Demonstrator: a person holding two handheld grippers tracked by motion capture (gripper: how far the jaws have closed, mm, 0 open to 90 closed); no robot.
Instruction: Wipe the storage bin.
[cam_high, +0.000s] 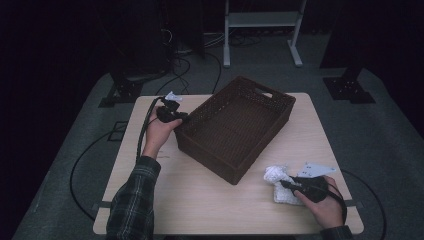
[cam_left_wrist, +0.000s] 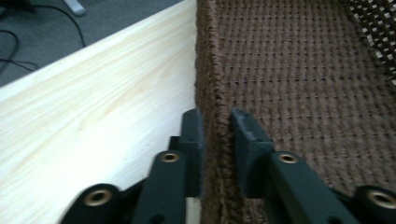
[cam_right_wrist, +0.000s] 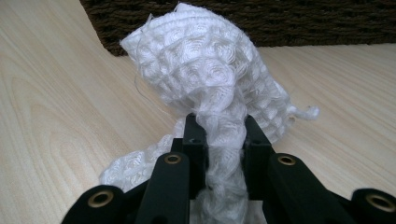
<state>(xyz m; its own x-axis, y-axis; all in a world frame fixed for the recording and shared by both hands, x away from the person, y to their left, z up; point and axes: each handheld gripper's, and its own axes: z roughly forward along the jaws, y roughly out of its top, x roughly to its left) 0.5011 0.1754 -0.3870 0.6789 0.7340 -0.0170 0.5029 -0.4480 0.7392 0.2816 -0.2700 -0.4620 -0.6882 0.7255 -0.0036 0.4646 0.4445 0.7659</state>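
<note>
Table (cam_high: 210, 190): left gripper (cam_left_wrist: 217, 135) clamps basket (cam_left_wrist: 215, 84) wall; right gripper (cam_right_wrist: 219, 135) grips white cloth (cam_right_wrist: 205, 70)

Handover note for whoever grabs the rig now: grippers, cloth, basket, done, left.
Left gripper: jaws astride the basket wall at its left rim, one outside, one inside; full clamp unclear.
Right gripper: shut on the white cloth, bunched on the table near the basket's front corner.
Done: cloth gripped, basket reached.
Left: probably lift the cloth into the basket, which holds nothing yet.
</note>
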